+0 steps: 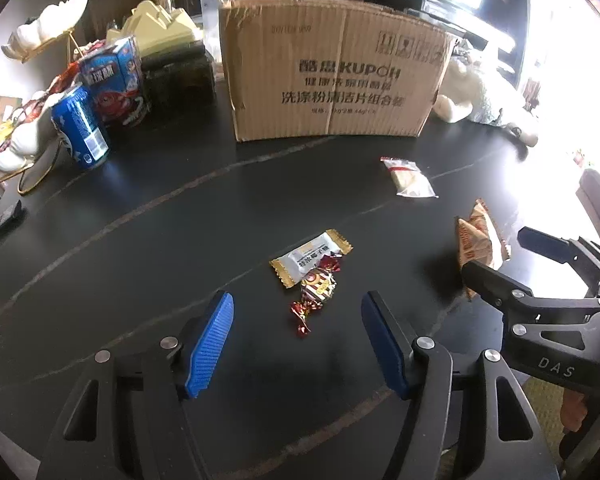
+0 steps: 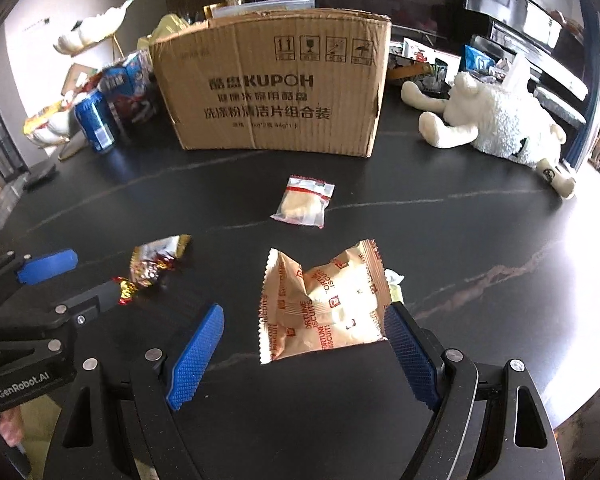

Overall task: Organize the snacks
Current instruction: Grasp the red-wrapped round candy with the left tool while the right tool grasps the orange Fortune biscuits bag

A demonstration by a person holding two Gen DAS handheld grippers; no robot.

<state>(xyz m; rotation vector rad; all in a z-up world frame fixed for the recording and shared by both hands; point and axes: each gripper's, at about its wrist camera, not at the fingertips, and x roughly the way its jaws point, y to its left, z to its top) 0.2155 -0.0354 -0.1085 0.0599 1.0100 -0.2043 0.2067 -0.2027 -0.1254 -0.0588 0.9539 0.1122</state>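
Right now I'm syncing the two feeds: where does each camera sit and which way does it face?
Left wrist: on the left gripper, angled down at the red foil candy; own open jaws show, the right gripper at right.
Right wrist: on the right gripper, angled down at the fortune biscuit packet; own open jaws show, the left gripper at left.
Shared: cardboard box, clear packet, blue can.

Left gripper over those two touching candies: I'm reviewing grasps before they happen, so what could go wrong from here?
The red foil candy overlaps the white-and-gold wrapper, so the open left gripper may pinch both or drag one aside. The right gripper is close by at the Fortune Biscuits packet, so the two could bump.
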